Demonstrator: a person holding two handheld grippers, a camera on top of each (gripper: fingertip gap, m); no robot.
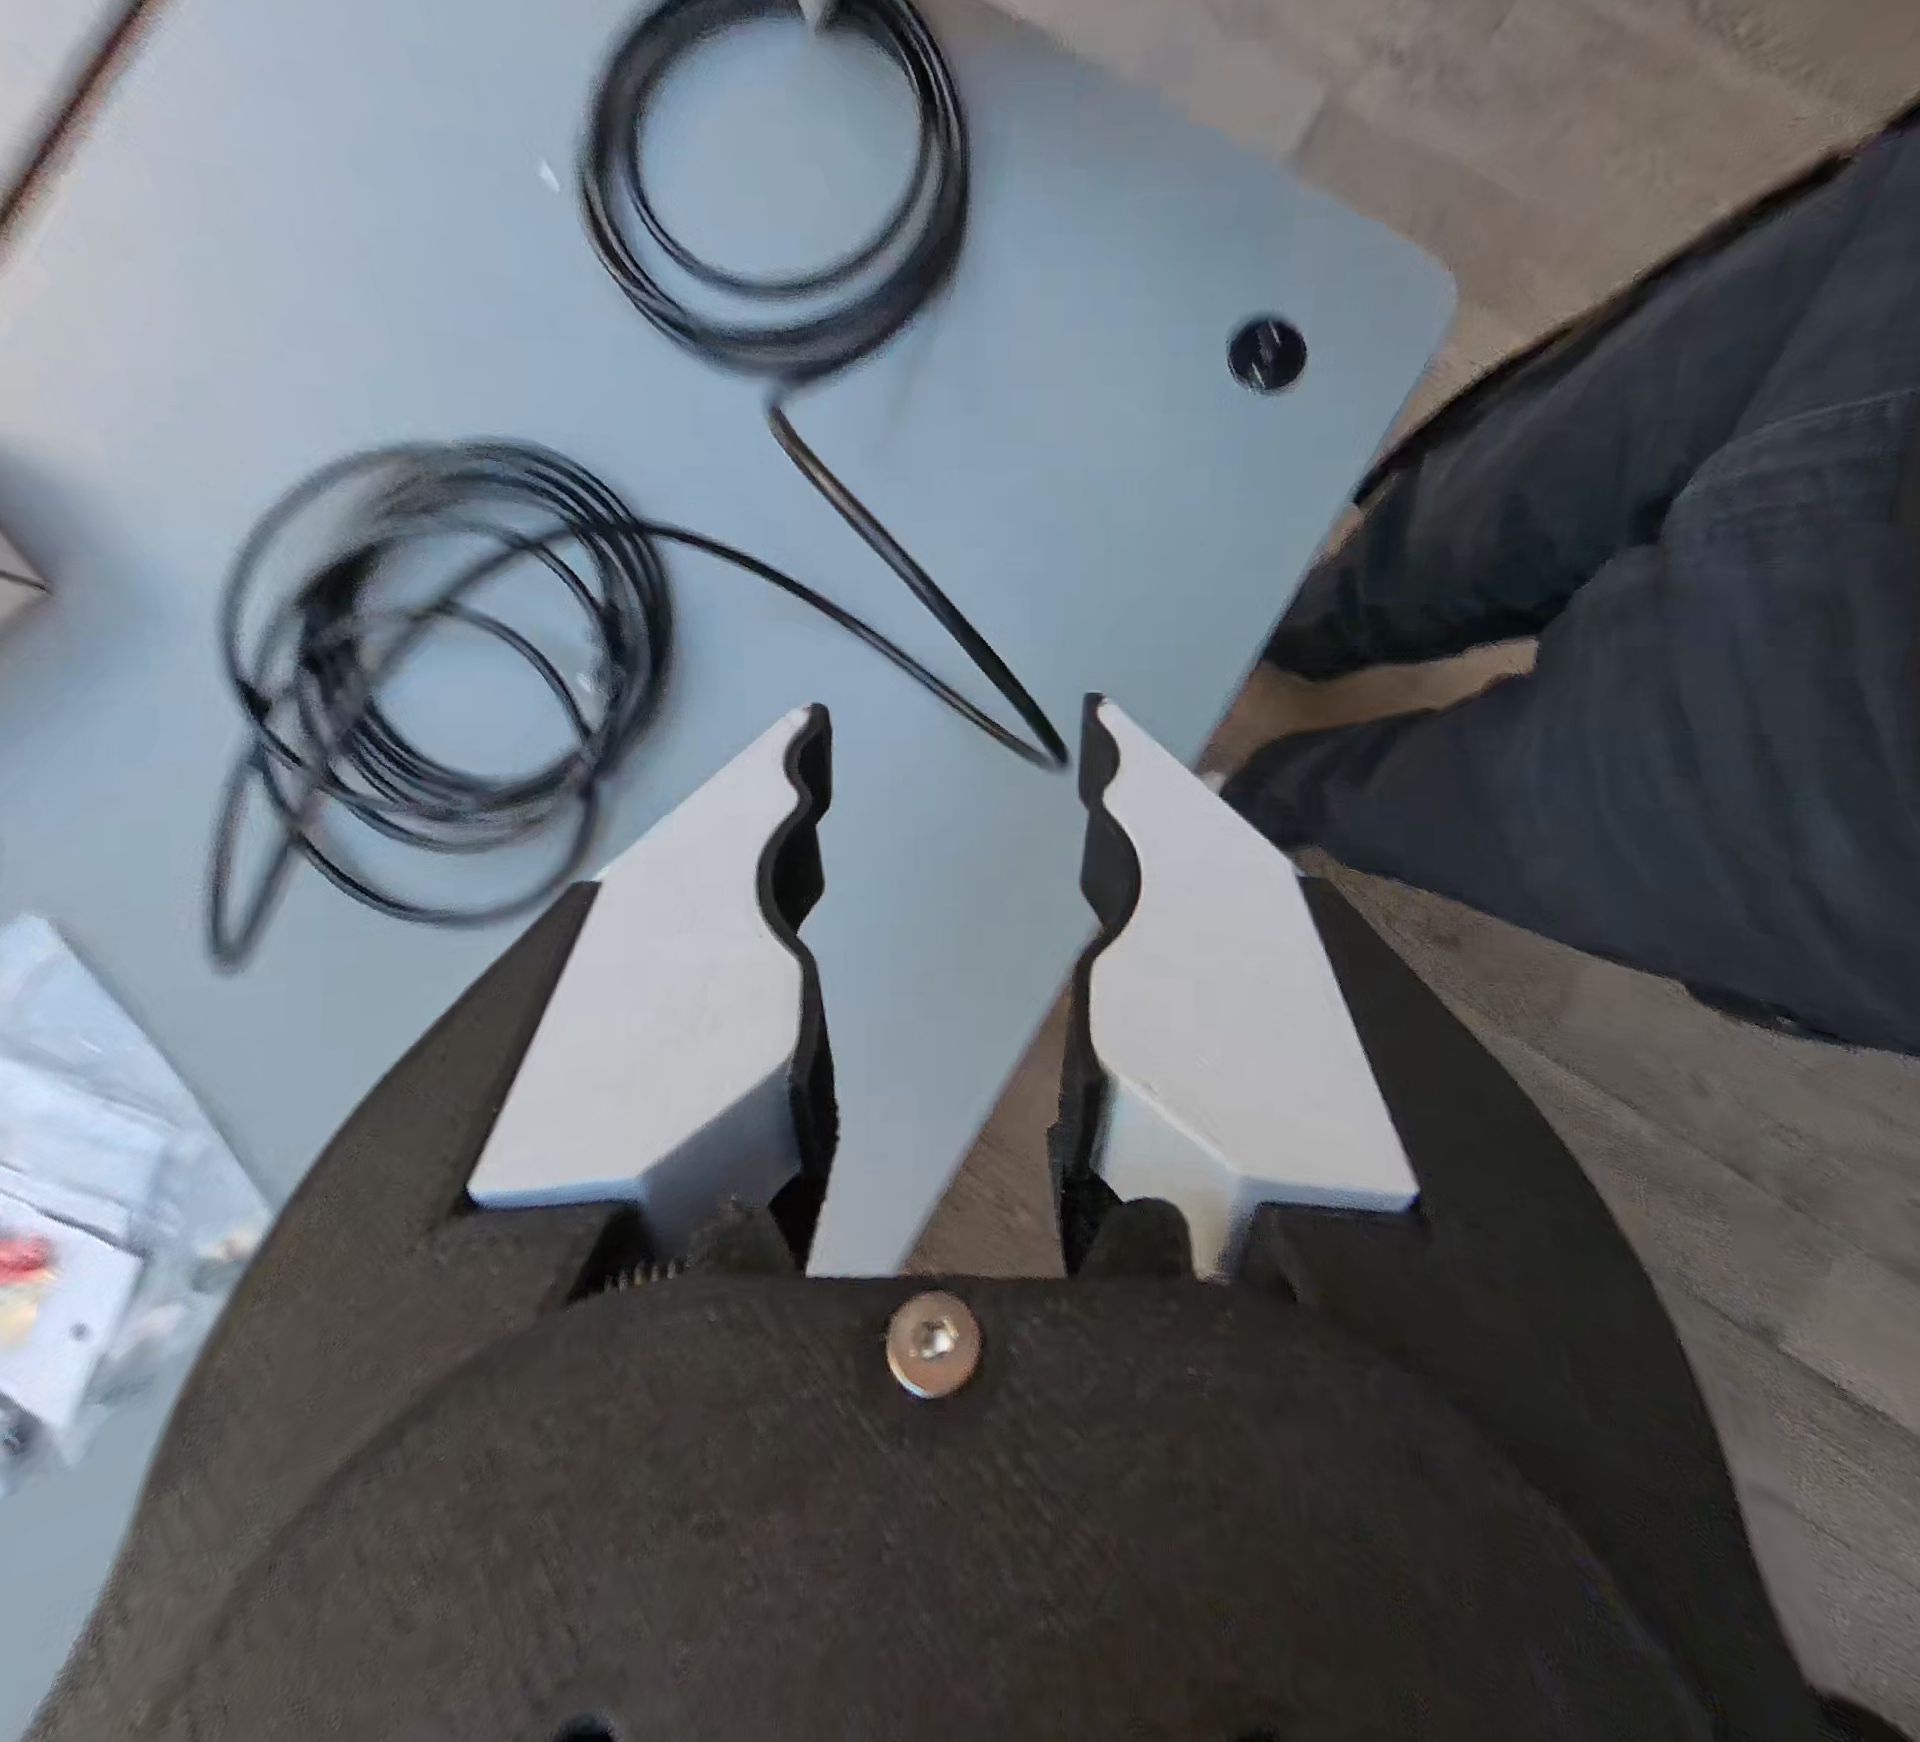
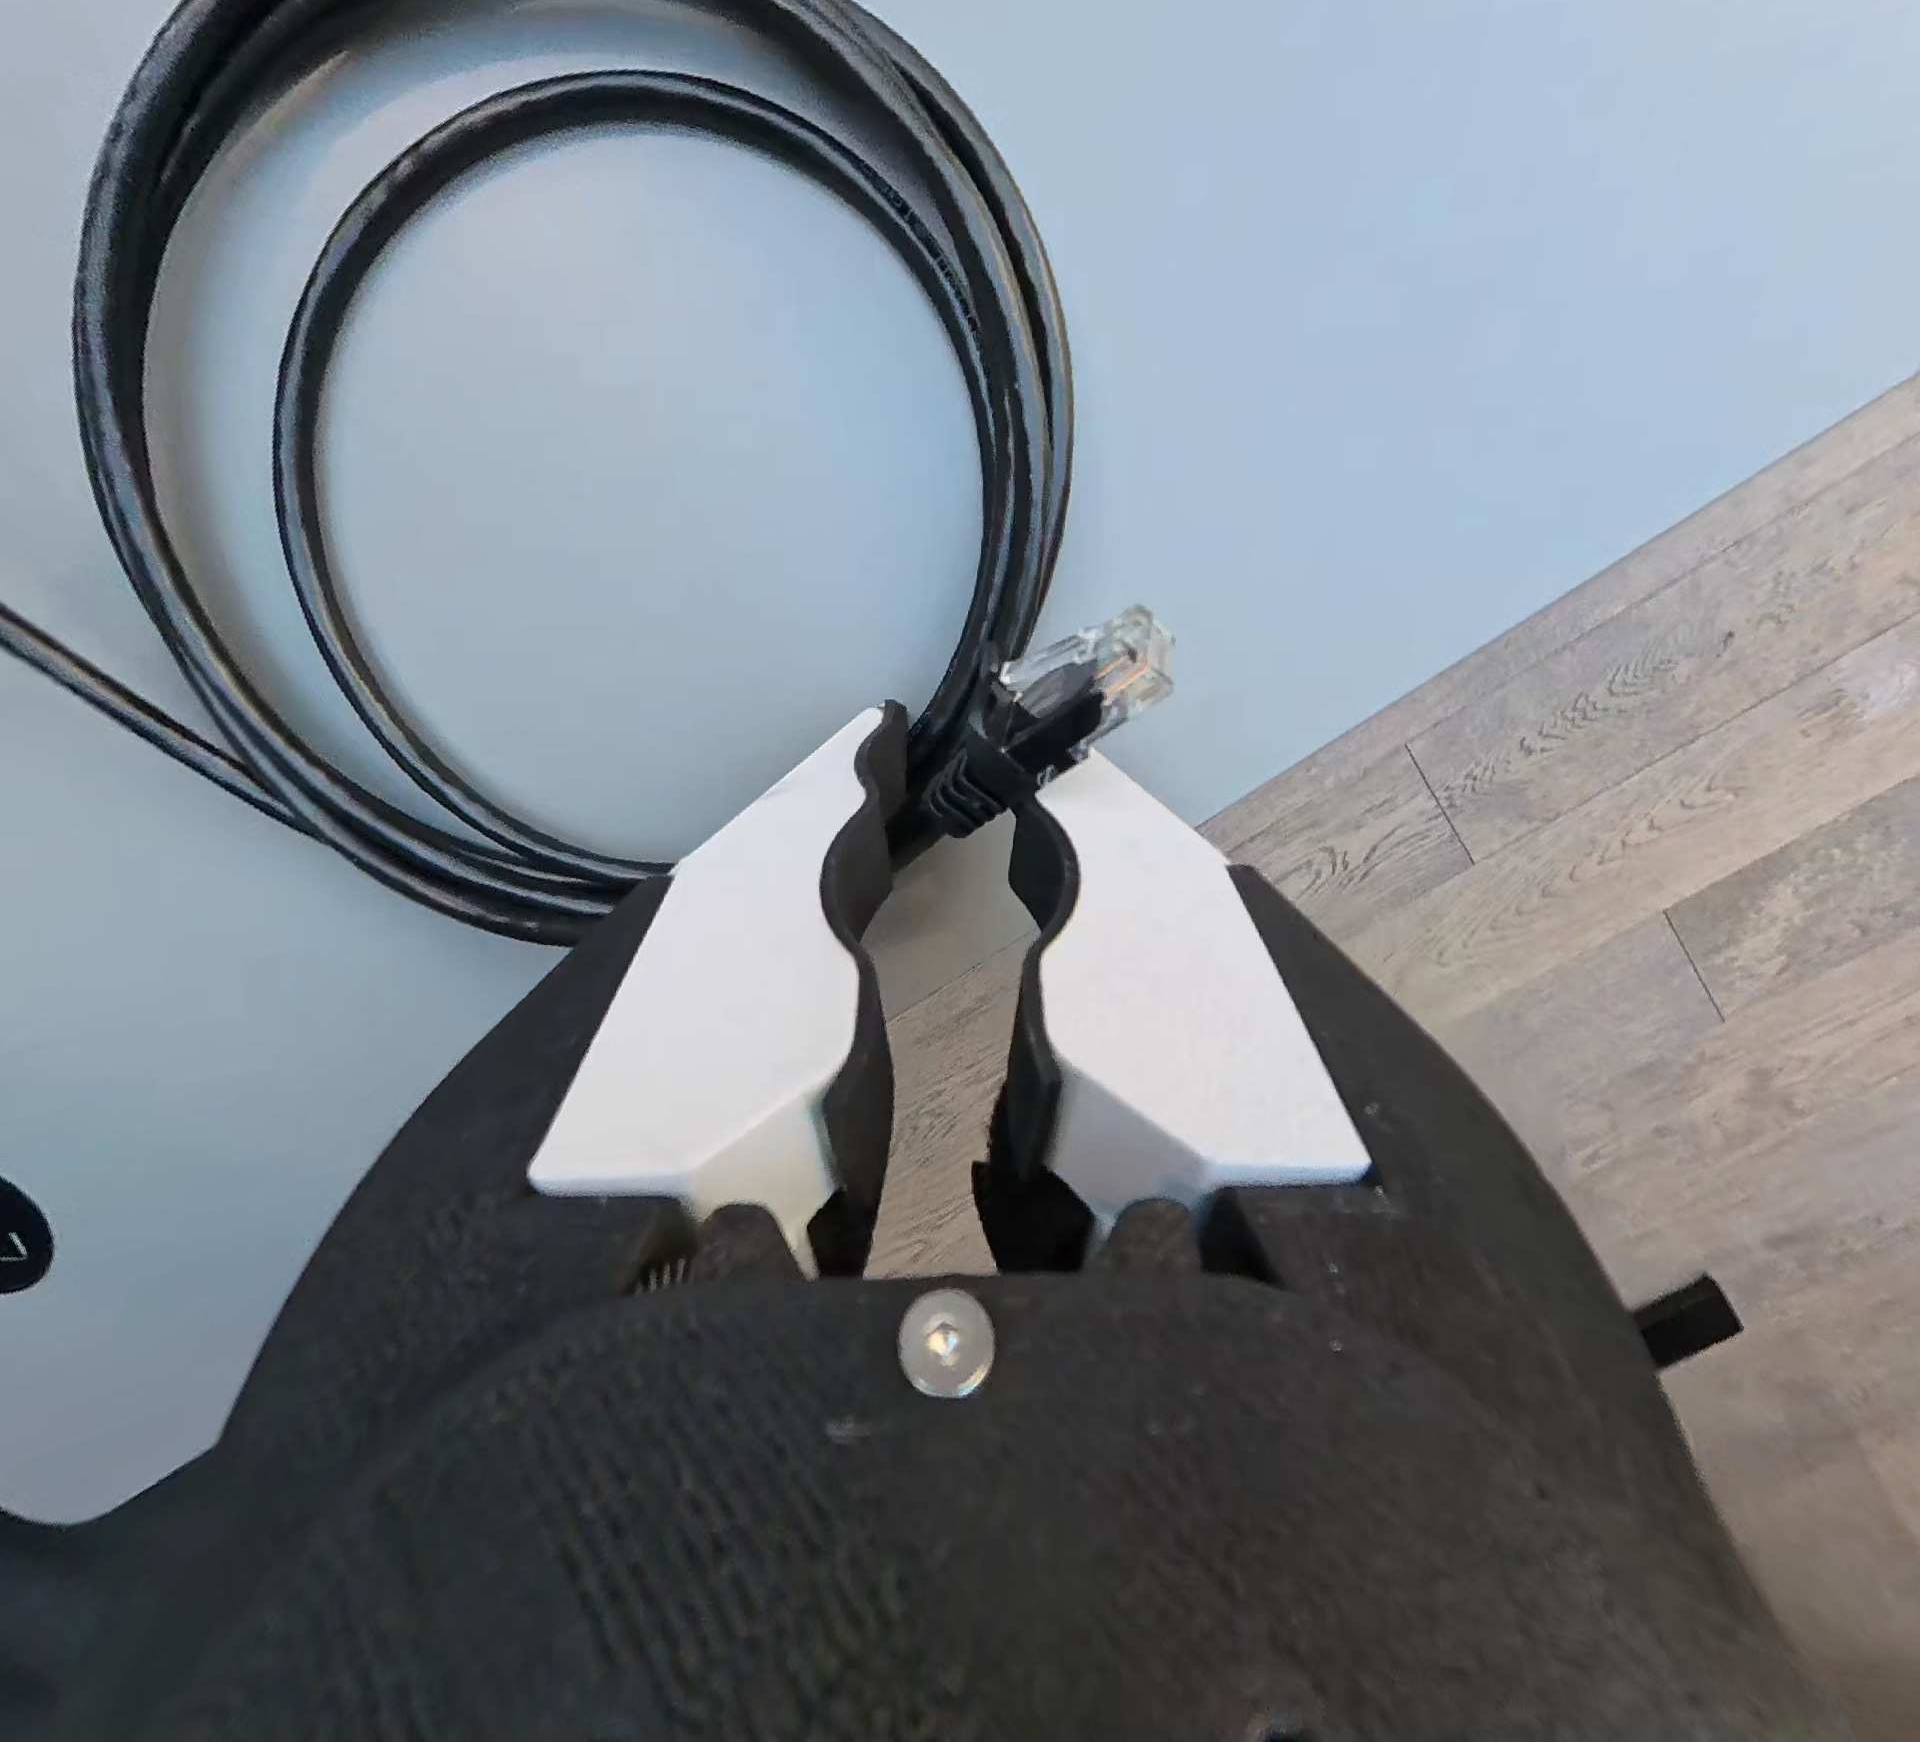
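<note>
Right claw (image 2: 961, 757): jaws standing narrow, clamping the black boot of the cable end just behind the clear plug (image 2: 1107, 664).
Plug heading: the clear plug is projecting beyond the claw tips, pointing up and to the right of them, tilted across the claw axis.
Tight coil (image 2: 582, 404): lying flat on the worktop (image 2: 1455, 186) ahead and to the left of the right claw; its strands are running in between the claw tips.
Left claw (image 1: 951, 736): jaws standing apart and holding nothing; whether its right finger is touching the cable bend cannot be told.
Cable bend (image 1: 1023, 736): a sharp loop of black cable is lying just beside the tip of the left claw's right finger, its two legs running away up and left.
Loose coil (image 1: 436, 684): lying tangled ahead and left of the left claw.
Plastic bag (image 1: 94, 1173): lying at the far left of the left claw; contents blurred.
Person's leg (image 1: 1662, 601): standing to the right of the left claw, on the wooden floor (image 1: 1714, 1329).
</note>
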